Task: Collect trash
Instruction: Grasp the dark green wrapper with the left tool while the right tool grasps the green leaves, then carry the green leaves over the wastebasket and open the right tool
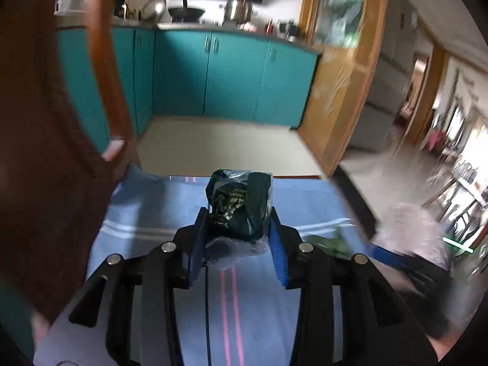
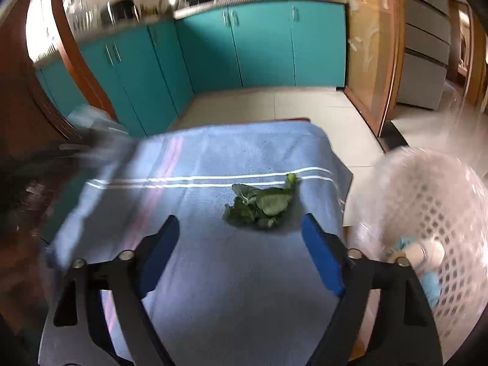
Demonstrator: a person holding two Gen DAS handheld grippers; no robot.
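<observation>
A: Trash on the bench [image 2: 213,274], the one under the blue striped towel: how many pieces?

B: Two. One crumpled dark green plastic wrapper [image 1: 241,207], and one loose bunch of green leaves [image 2: 262,204] near the right edge, just this side of the white stripes.

A: Tools?

B: Two. The left tool [image 1: 238,238] is clenched on the wrapper, both blue pads pressing its sides, above the middle of the towel. The right tool [image 2: 241,244] stands released, jaws wide, nothing between them; the leaves lie just beyond its tips.

A: Bins?

B: One white perforated plastic basket [image 2: 442,213], off the right edge, with pale blue scraps inside; too blurred to count.
</observation>
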